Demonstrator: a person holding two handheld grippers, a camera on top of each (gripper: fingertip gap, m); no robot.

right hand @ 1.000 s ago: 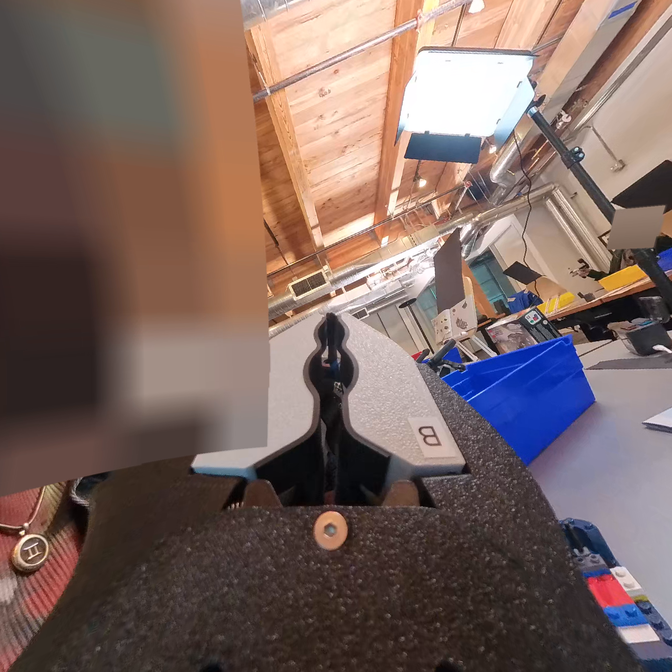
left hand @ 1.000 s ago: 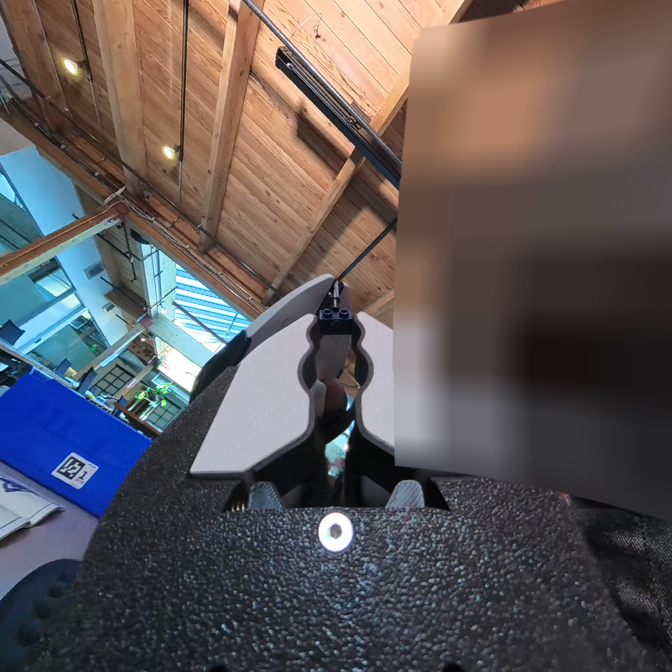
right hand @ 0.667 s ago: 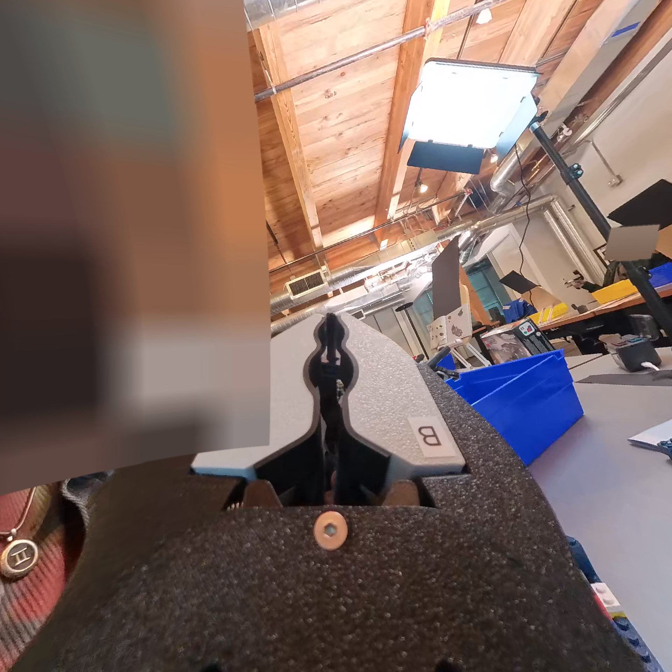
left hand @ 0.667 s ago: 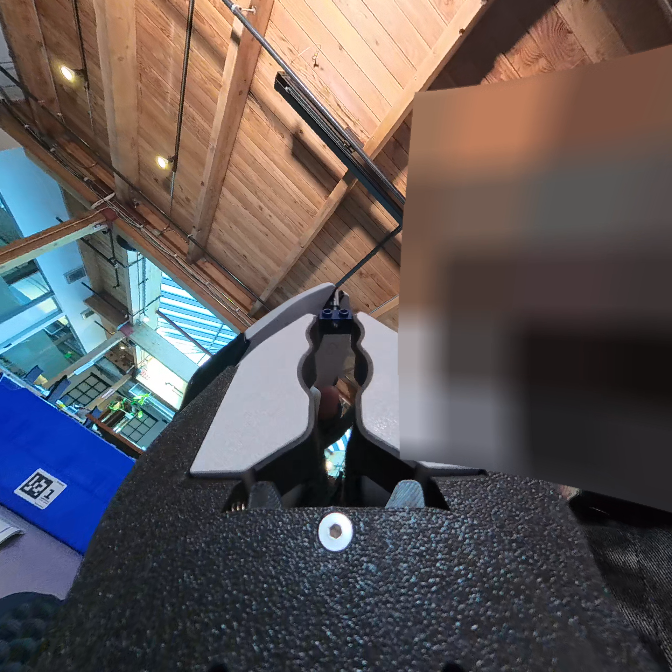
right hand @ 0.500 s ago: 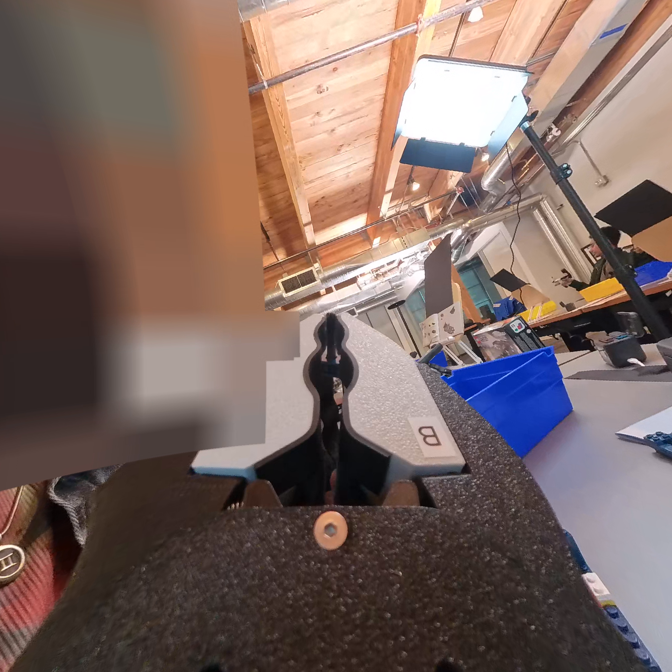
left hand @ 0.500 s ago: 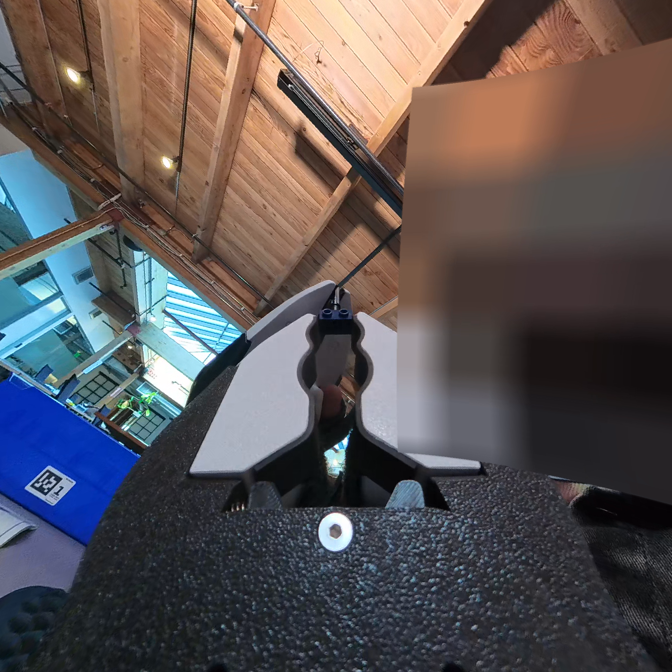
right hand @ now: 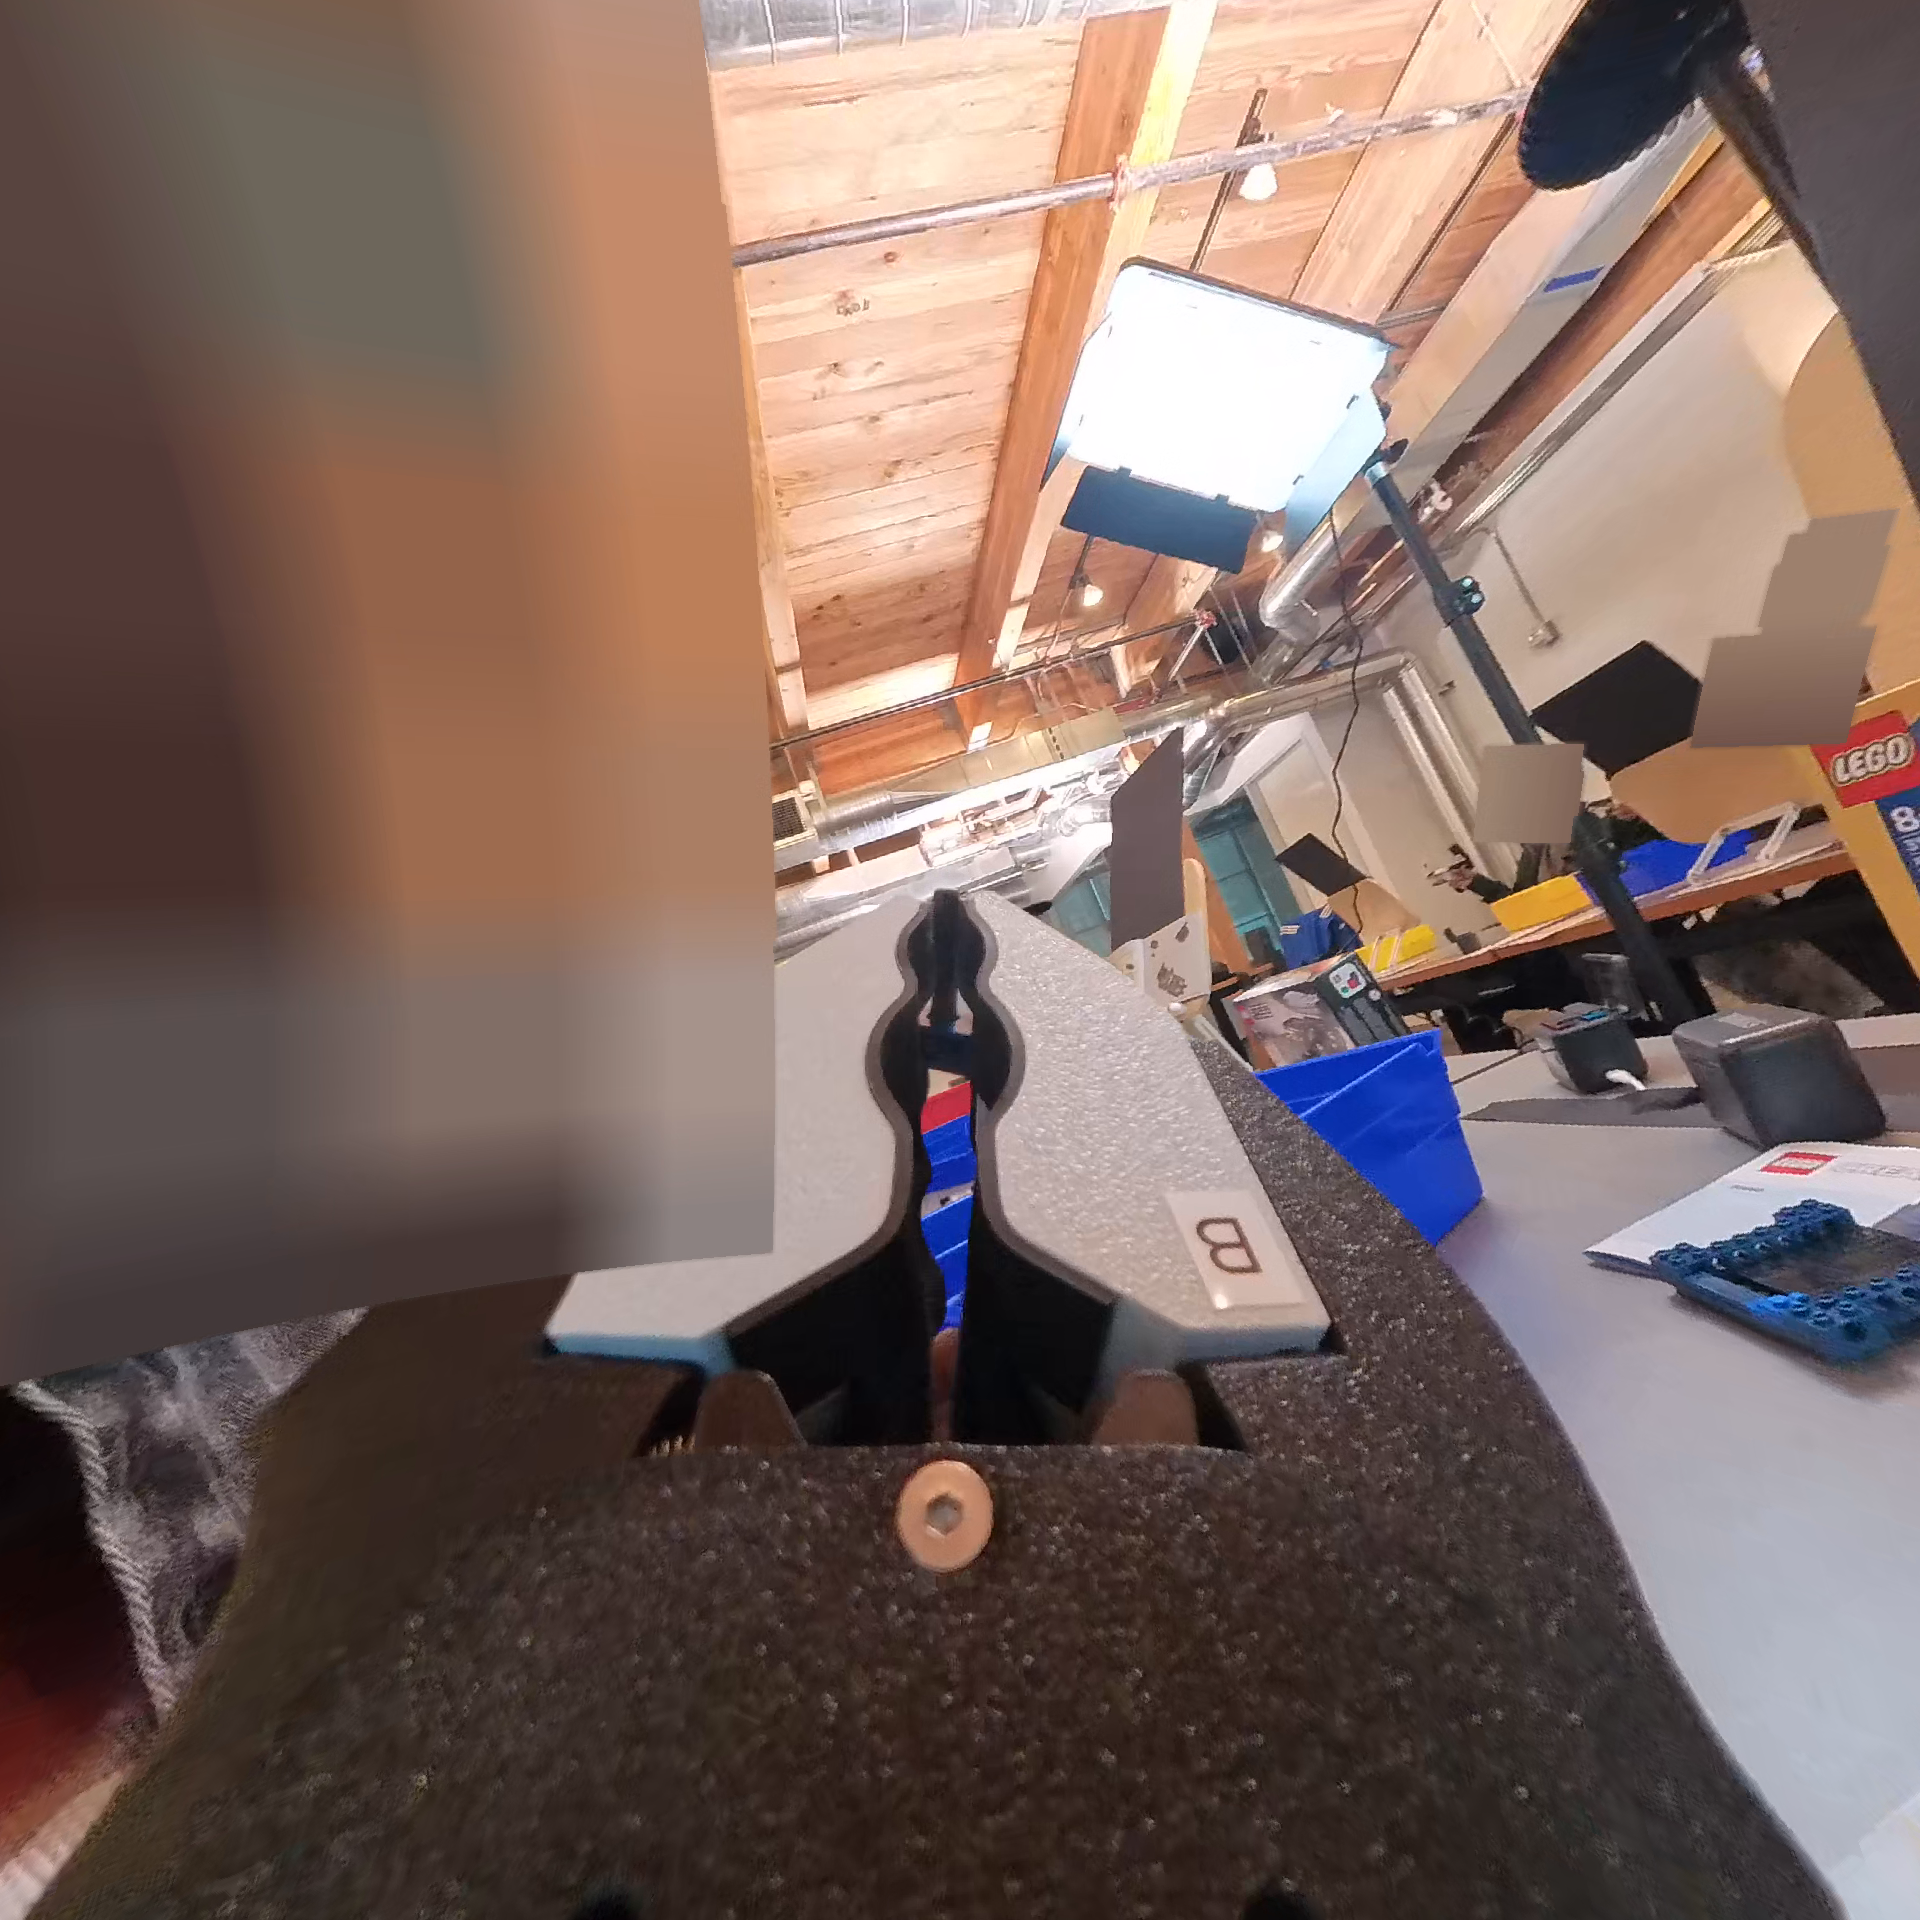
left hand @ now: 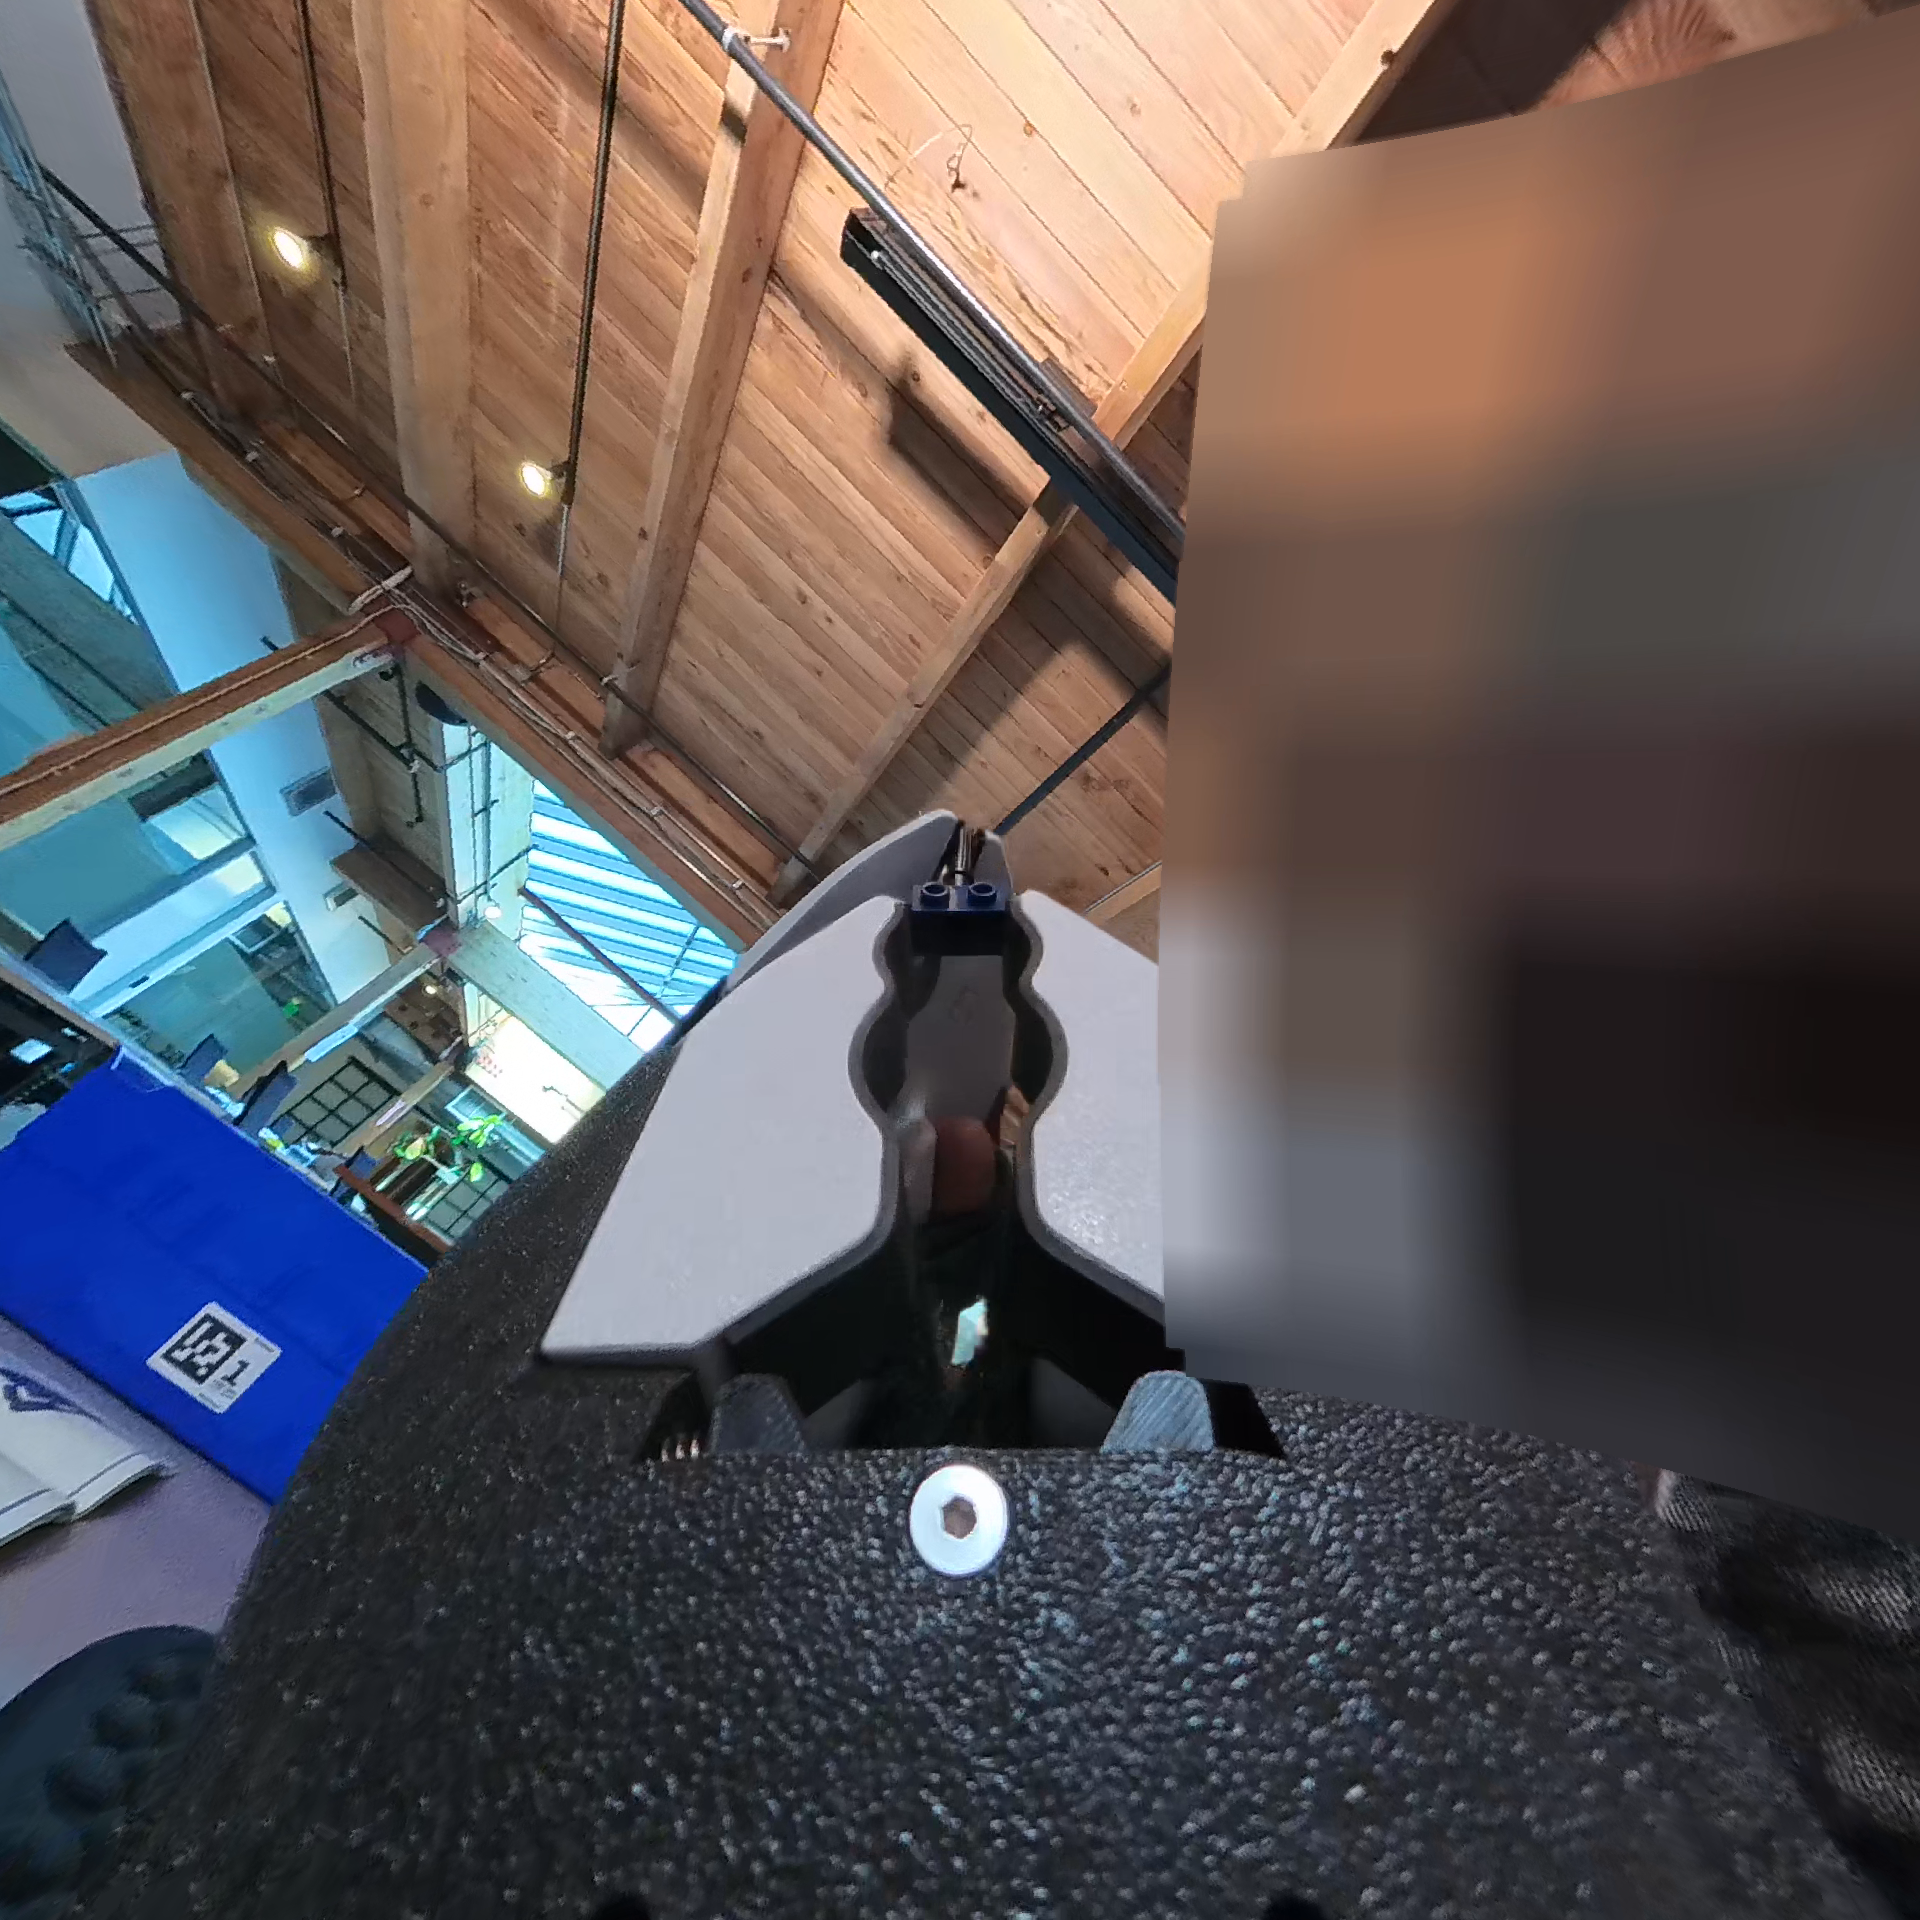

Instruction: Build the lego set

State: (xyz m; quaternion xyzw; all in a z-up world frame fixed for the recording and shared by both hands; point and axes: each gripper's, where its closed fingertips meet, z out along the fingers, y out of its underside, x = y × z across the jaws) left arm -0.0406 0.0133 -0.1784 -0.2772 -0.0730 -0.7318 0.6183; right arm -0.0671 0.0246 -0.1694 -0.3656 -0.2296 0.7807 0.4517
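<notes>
- Left wrist view: the left gripper (left hand: 958, 920) is being held tilted up toward the wooden ceiling (left hand: 727, 416), with a small dark blue two-stud brick (left hand: 958, 916) being clamped between its grey fingertips (left hand: 1039, 935), the jaws narrowed to the brick's width.
- The grip is best being kept steady and square, since only the brick's sides are being pressed, as judged from this angle.
- Just behind the brick, the other gripper's closed tips (left hand: 966, 847) are being seen; whether they are touching the brick cannot be told.
- A blue bin (left hand: 156, 1268) is being shown at the left edge of the grey table (left hand: 94, 1590); the right side is being covered by a blurred patch.
- Right wrist view: the right gripper (right hand: 943, 940) is being held almost fully closed; something thin and dark is sitting between the tips, but what it is cannot be made out.
- Blue and red pieces (right hand: 945, 1132) are being glimpsed only through the slot lower down.
- On the table (right hand: 1662, 1455), a blue studded plate (right hand: 1797, 1273) is lying on a booklet (right hand: 1704, 1205) near the right edge, beyond a blue bin (right hand: 1371, 1122).
</notes>
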